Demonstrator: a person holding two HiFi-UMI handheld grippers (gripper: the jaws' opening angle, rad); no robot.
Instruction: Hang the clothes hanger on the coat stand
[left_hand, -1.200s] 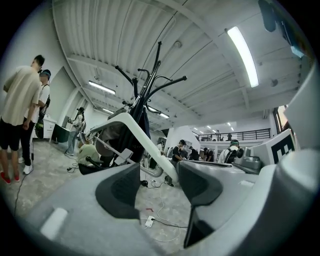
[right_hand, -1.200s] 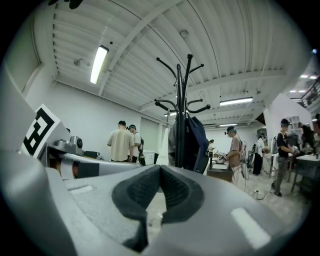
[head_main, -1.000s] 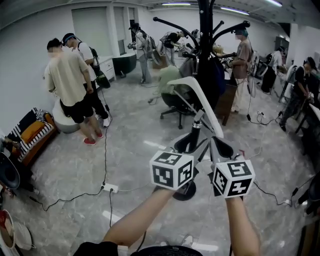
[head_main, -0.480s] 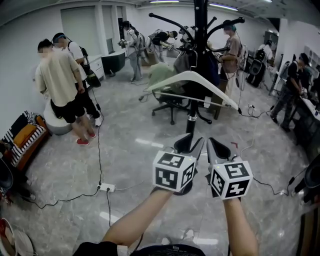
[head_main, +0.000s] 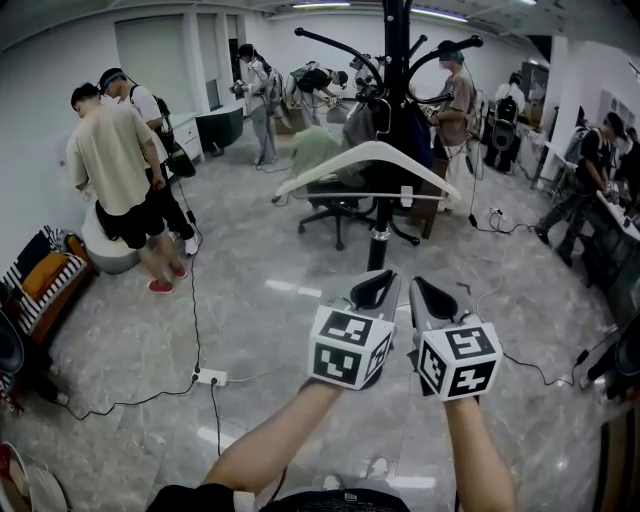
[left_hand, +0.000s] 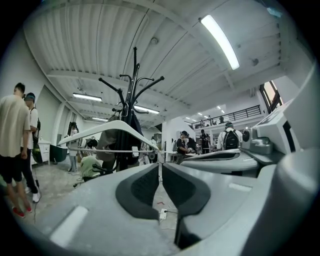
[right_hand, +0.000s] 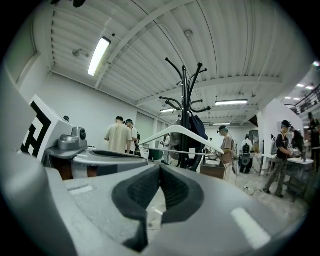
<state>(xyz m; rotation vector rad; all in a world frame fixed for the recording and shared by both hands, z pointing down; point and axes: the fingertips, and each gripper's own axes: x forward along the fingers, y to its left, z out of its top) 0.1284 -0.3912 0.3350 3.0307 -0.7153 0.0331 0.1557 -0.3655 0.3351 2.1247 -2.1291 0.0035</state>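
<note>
left gripper (head_main: 374, 288), held low and near beside the right gripper (head_main: 428, 298), points level toward the far stand. its jaws have just been closing and now stand drawn almost together, with only a thin slit at the tips and nothing between them. the right gripper's jaws are pressed together at the tips, also on nothing. each gripper carries its marker cube nearest the person, whose forearms reach up from the bottom edge.

on the grey floor (head_main: 300, 330) left of the grippers lies a white power strip (head_main: 210, 376) with dark cables running off it.

past the grippers, well apart from both, the black coat stand (head_main: 393, 60) rises from the floor. the white clothes hanger (head_main: 370, 152) hangs at it, level, its shoulders spread left and right of the pole and its hook up close to the pole; which arm bears the hook i cannot tell. dark clothes hang on the stand behind it.

an office chair (head_main: 335, 208) stands just beyond. at far left a person in a beige shirt (head_main: 105, 150) stands with their back turned; more people work along the far wall.
</note>
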